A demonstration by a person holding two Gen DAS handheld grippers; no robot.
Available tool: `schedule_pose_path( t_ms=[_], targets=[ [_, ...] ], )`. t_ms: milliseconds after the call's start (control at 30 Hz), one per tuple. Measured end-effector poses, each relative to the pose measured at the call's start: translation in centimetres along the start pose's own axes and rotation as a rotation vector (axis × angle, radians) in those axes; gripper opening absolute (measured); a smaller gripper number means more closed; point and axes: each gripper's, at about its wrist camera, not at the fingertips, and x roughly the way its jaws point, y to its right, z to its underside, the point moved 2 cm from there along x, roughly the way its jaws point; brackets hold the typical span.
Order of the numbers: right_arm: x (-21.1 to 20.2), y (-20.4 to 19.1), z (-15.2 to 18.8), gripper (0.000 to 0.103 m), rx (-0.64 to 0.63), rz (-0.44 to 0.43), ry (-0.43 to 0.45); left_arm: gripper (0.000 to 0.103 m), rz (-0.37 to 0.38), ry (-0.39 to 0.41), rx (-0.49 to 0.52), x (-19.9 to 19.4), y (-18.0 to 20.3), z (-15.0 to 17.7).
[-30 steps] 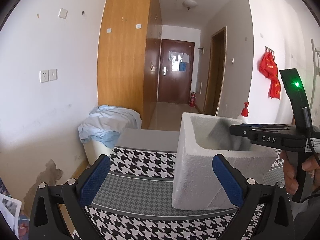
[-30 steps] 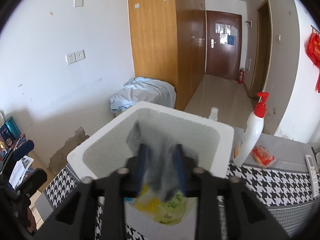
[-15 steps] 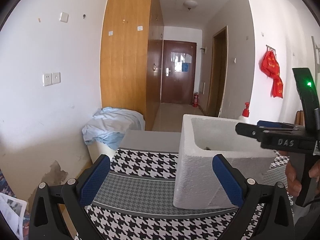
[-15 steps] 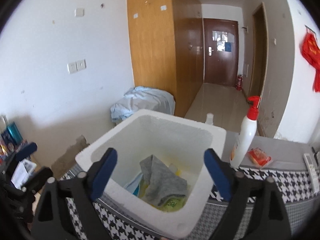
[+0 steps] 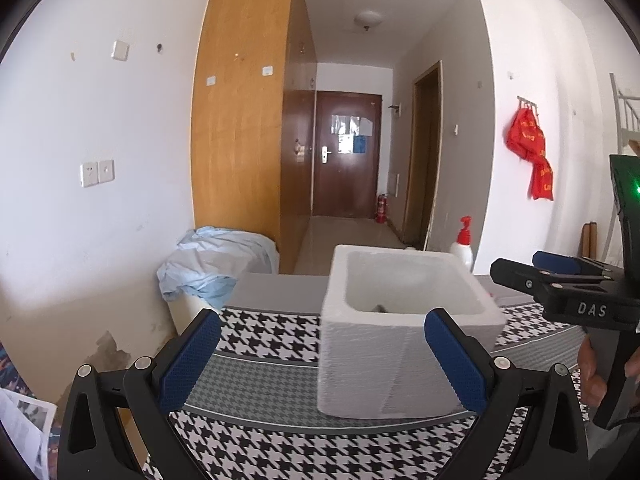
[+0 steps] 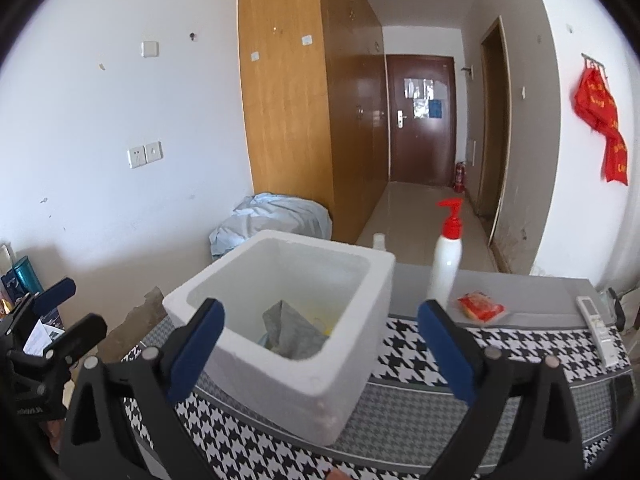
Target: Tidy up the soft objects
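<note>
Your right gripper (image 6: 320, 344) stands wide, its jaws having just been opening, and nothing sits between the blue pads (image 6: 196, 344). It hangs just short of the white foam box (image 6: 348, 364), whose near corner fills the space between the two fingers in the right wrist view. The grey cloth (image 6: 292, 328) lies inside the box, crumpled against the near wall at about 6 o'clock of the opening, on top of something yellow (image 6: 320, 316) and a bit of pale blue material that is too hidden to name.

Your left gripper (image 5: 320, 356) is also spread wide and holds nothing; from its own camera the box (image 5: 400, 364) sits at 1 o'clock, and only a dark scrap of the cloth shows over the near rim. The right gripper appears at 3 o'clock in that view, with your hand (image 5: 592, 376) on its handle.

The box rests on the houndstooth cloth (image 6: 500, 344) that covers the desk (image 6: 532, 292). In the right wrist view, a white pump bottle (image 6: 444, 264) with a red top stands upright just beyond the box at 1 o'clock; a red packet (image 6: 480, 307) lies near it at 2 o'clock, and a remote control (image 6: 598, 326) lies at 3 o'clock near the desk's edge.
</note>
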Motion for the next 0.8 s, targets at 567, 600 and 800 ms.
schedule_pose_path(
  t_ms=[567, 600, 800],
  targets=[
    [-6.9, 1.1, 1.8, 0.103, -0.029, 0.064, 0.109, 0.102, 0.050, 0.046, 0.054, -3.1, 4.5, -0.2],
    [-7.2, 1.1, 1.9, 0.103, -0.029, 0.061, 0.111, 0.102, 0.052, 0.055, 0.058, -3.3, 4.7, -0.2],
    [-8.7, 1.1, 2.7, 0.103, -0.040, 0.074, 0.136, 0.102, 0.064, 0.100, 0.042, -4.4, 5.1, 0.1]
  ],
)
